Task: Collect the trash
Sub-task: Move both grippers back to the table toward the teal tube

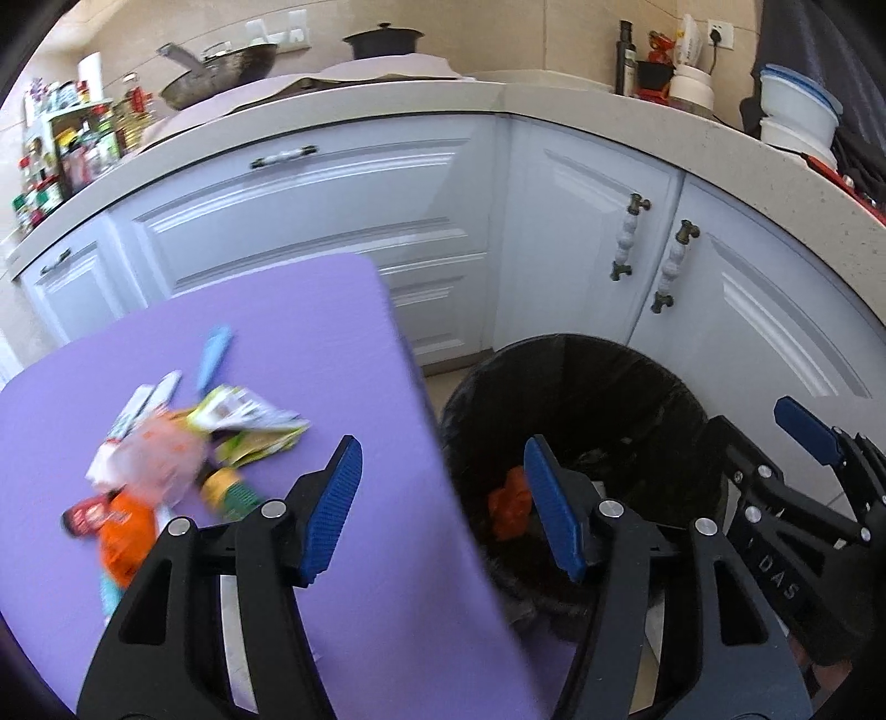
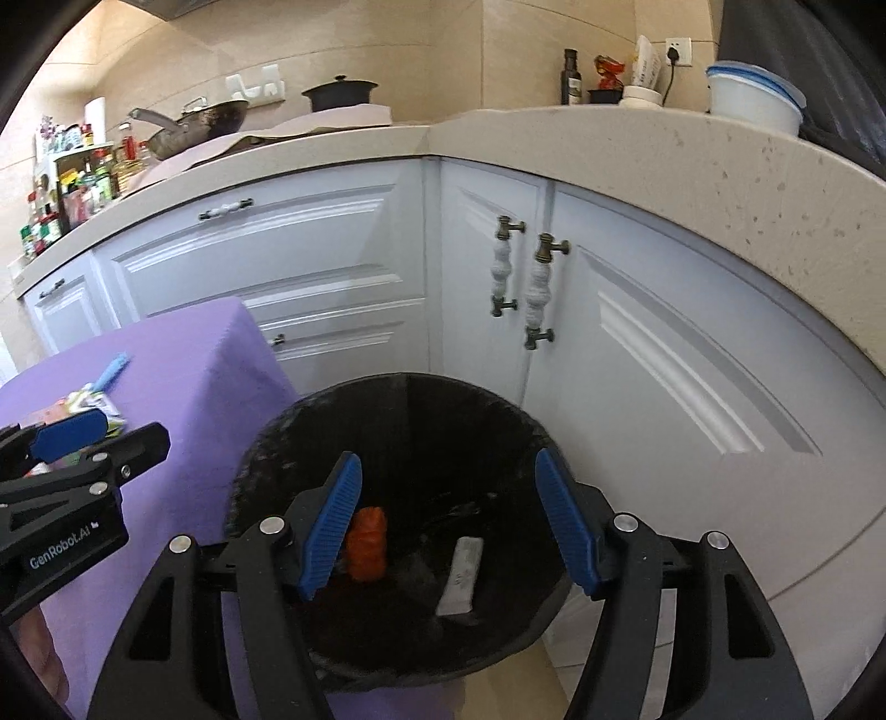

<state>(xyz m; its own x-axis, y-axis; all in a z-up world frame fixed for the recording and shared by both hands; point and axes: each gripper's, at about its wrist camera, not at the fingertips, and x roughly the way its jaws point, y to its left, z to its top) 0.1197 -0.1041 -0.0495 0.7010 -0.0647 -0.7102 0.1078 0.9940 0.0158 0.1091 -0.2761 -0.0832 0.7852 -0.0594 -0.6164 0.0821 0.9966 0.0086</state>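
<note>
A pile of trash wrappers [image 1: 183, 443] lies on the purple-covered table [image 1: 343, 343]: orange, green, white and a blue one [image 1: 213, 357]. My left gripper [image 1: 443, 504] is open and empty, above the table's right edge, right of the pile. The black-lined trash bin [image 1: 581, 387] stands on the floor right of the table. My right gripper [image 2: 448, 515] is open and empty, directly over the bin [image 2: 398, 399]. Inside lie an orange wrapper [image 2: 368, 543] and a silver wrapper [image 2: 462, 576]. The orange wrapper also shows in the left wrist view [image 1: 506, 509].
White cabinets [image 1: 332, 221] with handles stand behind the bin, under a beige counter [image 2: 609, 144]. On the counter are a wok [image 1: 221, 72], a black pot [image 1: 382, 41], spice bottles [image 1: 66, 144] and white bowls [image 1: 797, 111].
</note>
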